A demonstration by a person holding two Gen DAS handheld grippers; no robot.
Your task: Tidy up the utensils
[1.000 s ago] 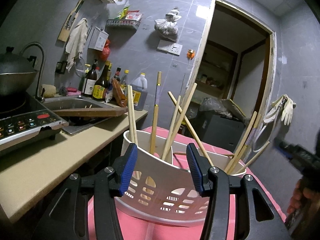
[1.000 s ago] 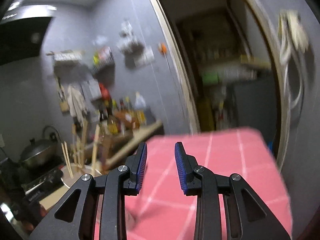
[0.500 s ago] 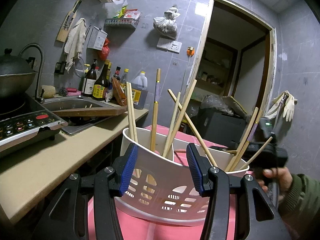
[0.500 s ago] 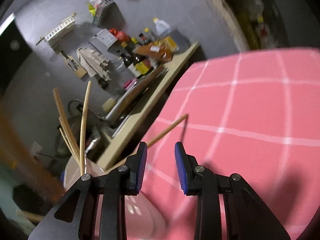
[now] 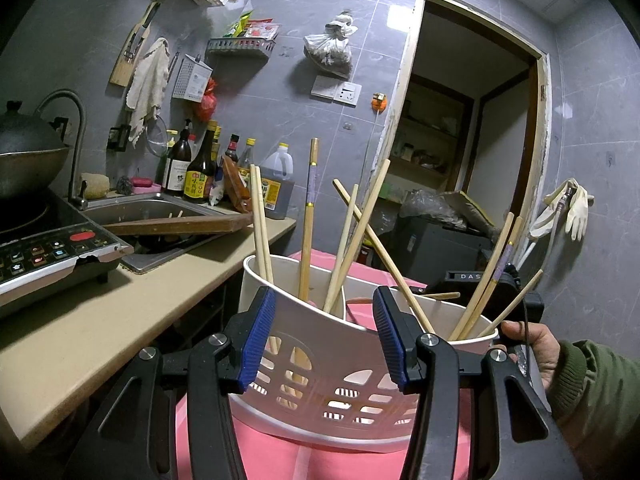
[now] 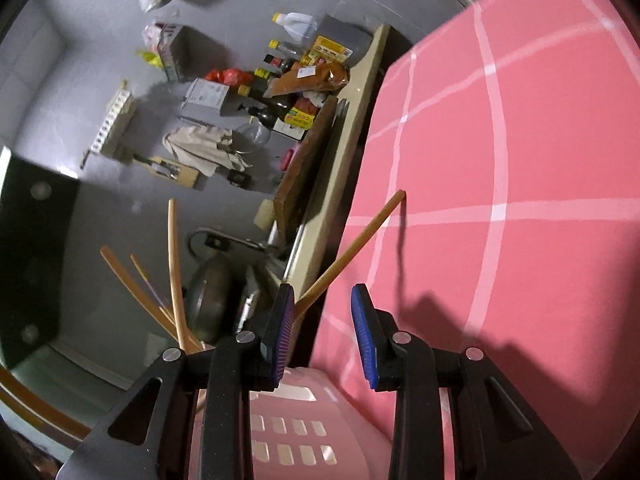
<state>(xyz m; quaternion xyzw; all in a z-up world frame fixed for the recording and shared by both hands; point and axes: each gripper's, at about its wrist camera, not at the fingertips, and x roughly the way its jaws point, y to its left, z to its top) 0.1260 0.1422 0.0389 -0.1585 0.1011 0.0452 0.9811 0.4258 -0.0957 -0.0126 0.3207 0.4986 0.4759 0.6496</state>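
straddling the near wall of the white utensil holder (image 5: 320,384) with the left gripper (image 5: 322,340), blue pads (image 5: 256,340) spread on either side of it; cannot tell whether they press the plastic. standing on the pink checked tablecloth (image 6: 520,160), beside the beige counter (image 5: 80,320) with sink (image 5: 148,212) and induction cooker (image 5: 52,248). bristling with wooden chopsticks (image 5: 306,220), leaning at all angles in its compartments. hovering over the holder's far rim with the right gripper (image 6: 323,332), jaws parted and easing wider, nothing pinched between. slanting up just past the left pad, a single chopstick (image 6: 352,252), tip over the cloth. showing at the right edge of the left view, a hand (image 5: 532,348) in a green sleeve (image 5: 592,392).
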